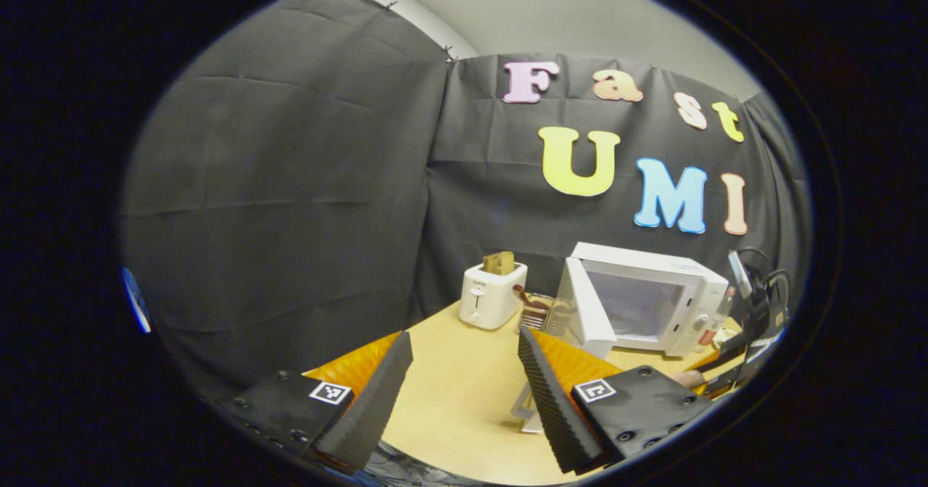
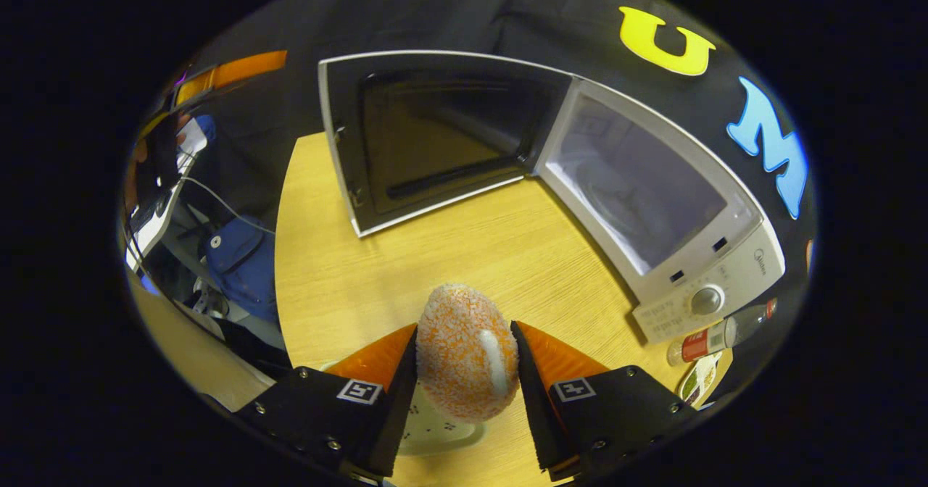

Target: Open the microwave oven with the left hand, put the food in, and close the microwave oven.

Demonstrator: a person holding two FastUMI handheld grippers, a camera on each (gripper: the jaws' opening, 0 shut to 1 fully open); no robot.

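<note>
In the left gripper view, the left gripper (image 1: 464, 393) hangs with fingers spread wide and empty above the worktop (image 1: 464, 407); the microwave oven (image 1: 645, 302) stands far right, door open. In the right gripper view, the right gripper (image 2: 464, 385) pinches the food (image 2: 464, 349) between both fingers, near the oven's open door (image 2: 435, 139).

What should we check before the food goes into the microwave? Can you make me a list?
1. Microwave door swung wide open: ok.
2. Food pinched between both fingers of the right claw: ok.
3. Table between food and microwave free of clutter: ok.
4. Cavity free of other dishes: cannot tell, the inside looks hazy.
5. Left claw open, holding nothing, back from the door: ok.
</note>
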